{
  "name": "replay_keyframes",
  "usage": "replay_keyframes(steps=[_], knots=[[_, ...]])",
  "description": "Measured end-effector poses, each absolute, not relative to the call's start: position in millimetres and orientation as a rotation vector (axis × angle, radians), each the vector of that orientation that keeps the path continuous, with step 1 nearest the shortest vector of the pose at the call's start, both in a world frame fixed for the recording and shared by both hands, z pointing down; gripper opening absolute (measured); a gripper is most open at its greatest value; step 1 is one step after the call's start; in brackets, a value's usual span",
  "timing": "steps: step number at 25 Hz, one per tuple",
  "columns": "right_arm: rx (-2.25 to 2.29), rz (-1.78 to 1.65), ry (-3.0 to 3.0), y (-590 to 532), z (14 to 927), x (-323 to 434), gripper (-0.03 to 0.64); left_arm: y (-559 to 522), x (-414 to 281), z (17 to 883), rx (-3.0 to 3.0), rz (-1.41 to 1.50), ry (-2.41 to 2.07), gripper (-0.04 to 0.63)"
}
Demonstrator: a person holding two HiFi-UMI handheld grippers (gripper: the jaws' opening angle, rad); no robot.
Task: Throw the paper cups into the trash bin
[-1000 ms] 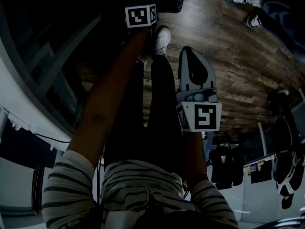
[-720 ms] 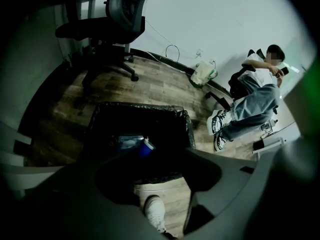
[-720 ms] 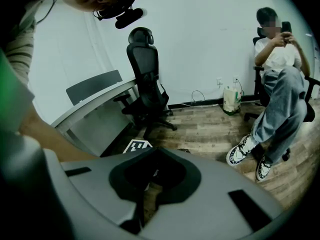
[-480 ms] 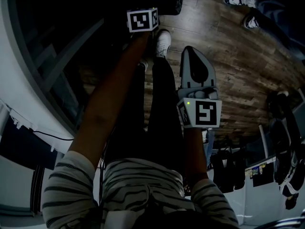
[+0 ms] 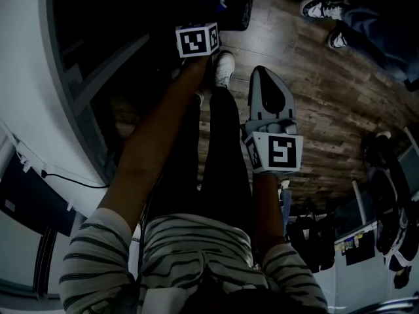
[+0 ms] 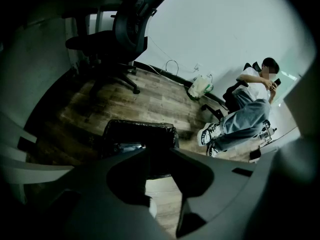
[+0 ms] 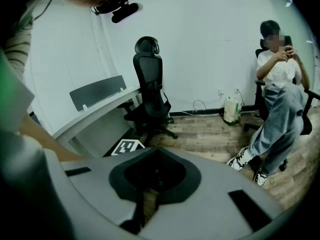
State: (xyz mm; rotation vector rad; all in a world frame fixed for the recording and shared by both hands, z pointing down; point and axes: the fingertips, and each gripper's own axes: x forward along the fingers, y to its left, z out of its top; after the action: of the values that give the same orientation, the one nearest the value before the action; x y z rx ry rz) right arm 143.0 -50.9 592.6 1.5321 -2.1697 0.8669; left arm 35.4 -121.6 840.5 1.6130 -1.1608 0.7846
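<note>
Wood-plank floor [image 5: 314,110] under black trash bin [image 6: 140,128]

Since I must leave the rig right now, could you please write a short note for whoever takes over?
Left gripper: open, jaws have just been closing, nothing between them; it points down at the black-lined trash bin on the floor.
Right gripper: jaws together, empty.
Paper cups: none in any view; the bin's inside is too dark to read.
Done: cannot be confirmed from here.
Left: probably find any remaining cups and drop them in the bin.
</note>
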Motion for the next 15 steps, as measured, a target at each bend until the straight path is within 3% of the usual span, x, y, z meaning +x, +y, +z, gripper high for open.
replay_keyframes(steps=[15], knots=[[1.558, 0.805, -2.226, -51, 531, 113, 0.015, -118, 18, 747, 1.733, 0.704, -1.186, 0.042]])
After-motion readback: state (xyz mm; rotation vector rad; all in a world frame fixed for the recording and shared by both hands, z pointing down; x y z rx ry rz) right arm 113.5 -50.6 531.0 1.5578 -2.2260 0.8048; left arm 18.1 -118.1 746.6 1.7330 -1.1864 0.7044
